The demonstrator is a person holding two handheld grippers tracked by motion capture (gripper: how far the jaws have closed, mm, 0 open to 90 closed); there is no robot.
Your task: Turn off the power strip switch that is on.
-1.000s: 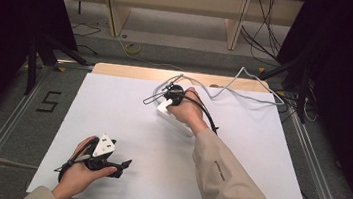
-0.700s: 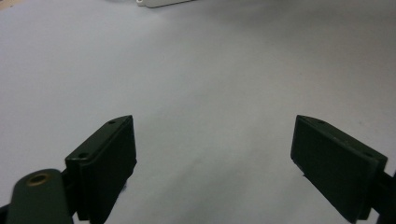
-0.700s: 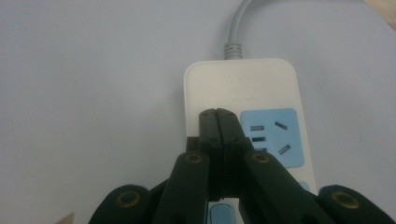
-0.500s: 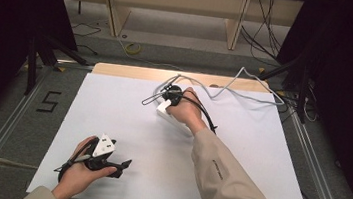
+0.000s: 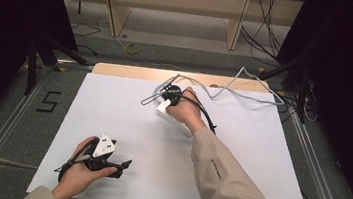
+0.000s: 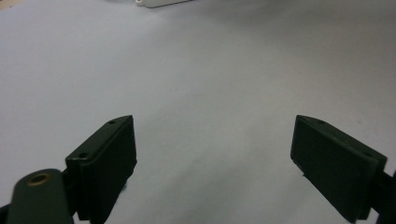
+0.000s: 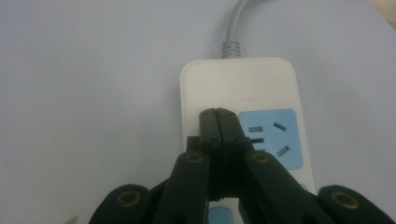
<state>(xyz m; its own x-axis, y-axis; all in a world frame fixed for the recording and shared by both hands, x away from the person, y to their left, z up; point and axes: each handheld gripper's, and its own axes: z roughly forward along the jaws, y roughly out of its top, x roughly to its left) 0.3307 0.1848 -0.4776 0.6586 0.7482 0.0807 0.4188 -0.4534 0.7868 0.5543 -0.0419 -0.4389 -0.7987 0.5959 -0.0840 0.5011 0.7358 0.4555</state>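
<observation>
While the left claw (image 6: 215,154) rests spread apart, the right claw (image 7: 217,122), pressed together, hangs directly over the power strip (image 7: 261,93) on the counter (image 5: 113,102).

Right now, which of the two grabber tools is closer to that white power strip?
Right. The right gripper is directly over the power strip, jaws closed together above its top face beside a blue socket. The left gripper sits far off near the table's front edge, jaws wide apart.
</observation>
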